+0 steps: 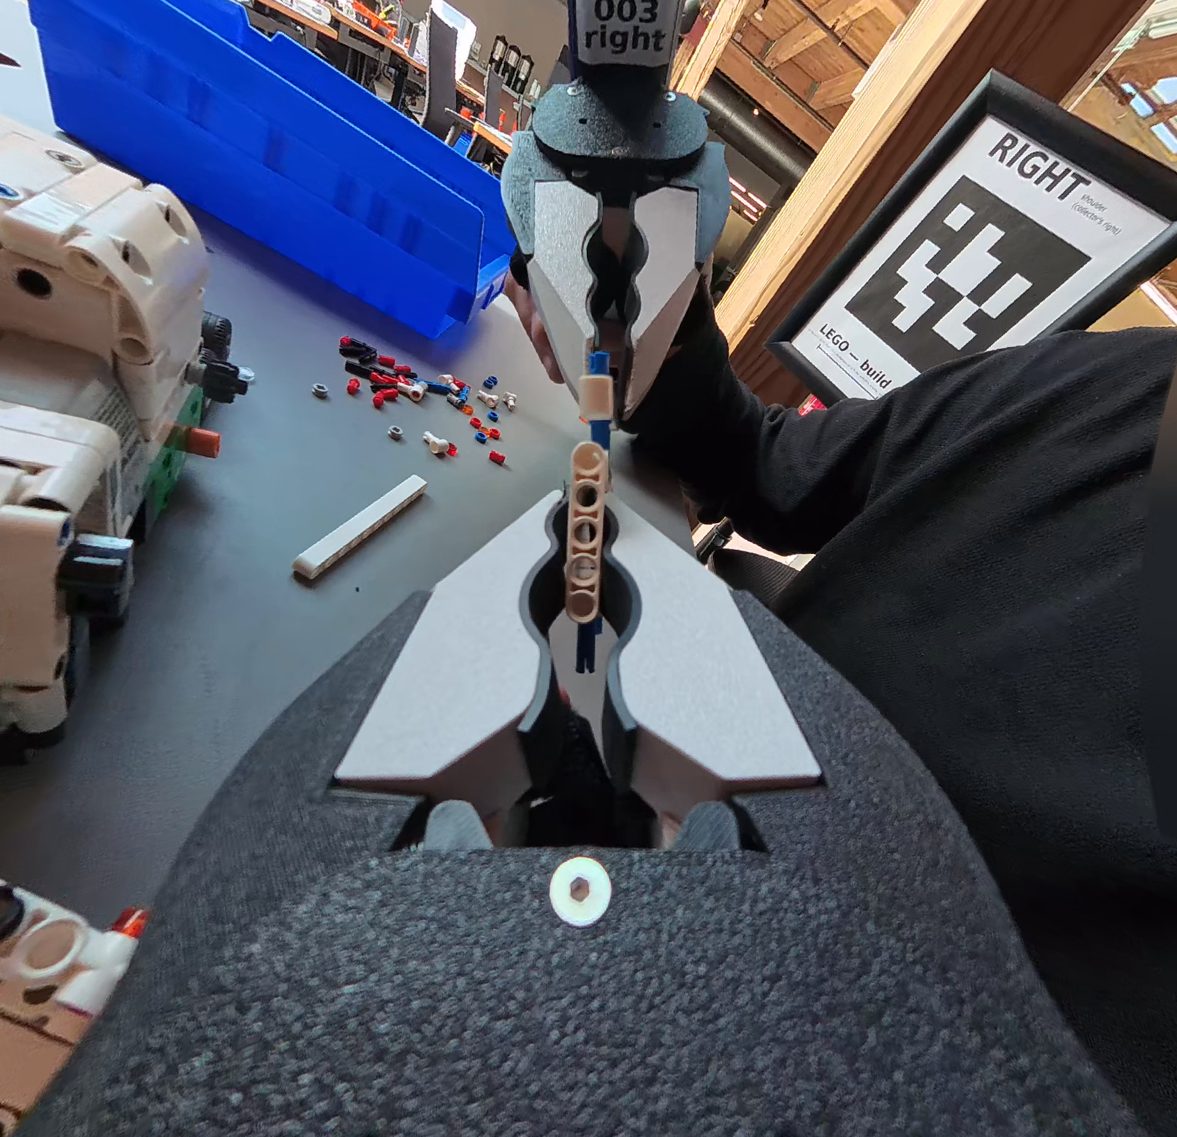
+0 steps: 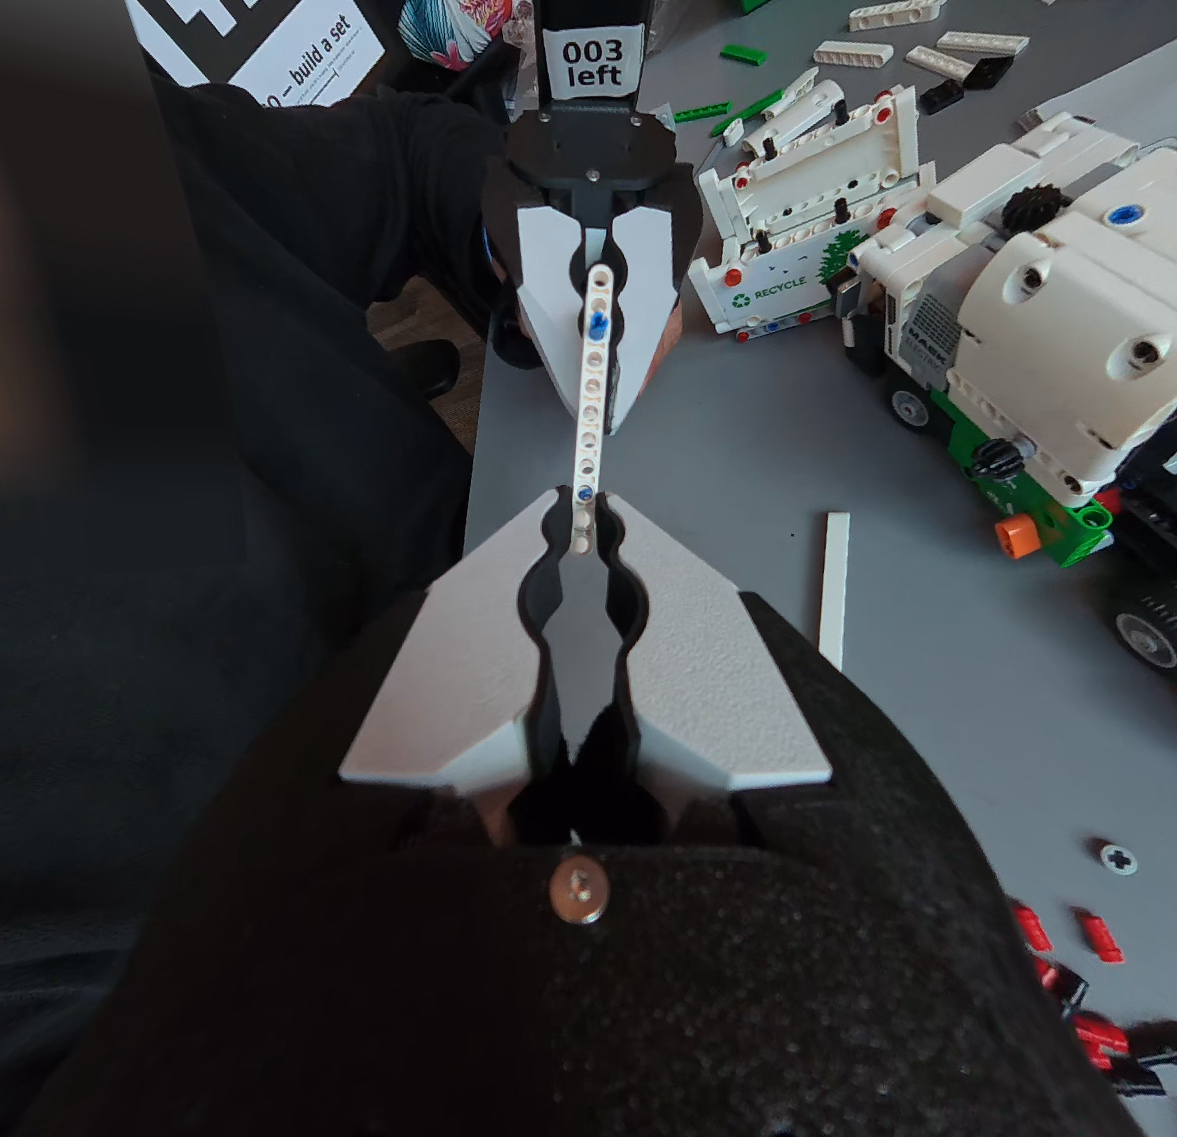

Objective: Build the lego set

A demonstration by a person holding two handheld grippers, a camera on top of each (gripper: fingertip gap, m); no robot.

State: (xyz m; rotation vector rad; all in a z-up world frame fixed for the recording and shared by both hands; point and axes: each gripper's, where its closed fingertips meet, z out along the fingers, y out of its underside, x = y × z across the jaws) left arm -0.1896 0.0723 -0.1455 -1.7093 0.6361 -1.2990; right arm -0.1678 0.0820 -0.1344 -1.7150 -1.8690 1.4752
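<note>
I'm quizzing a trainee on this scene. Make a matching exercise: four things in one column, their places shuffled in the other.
Things:
1. beam
2. blue pin
3. flat bar
4. orange piece

Places:
A. lying loose on the table
B. on the green end of the truck
C. in the left gripper
D. in the right gripper

Pairs: 1-C, 2-D, 3-A, 4-B
</note>
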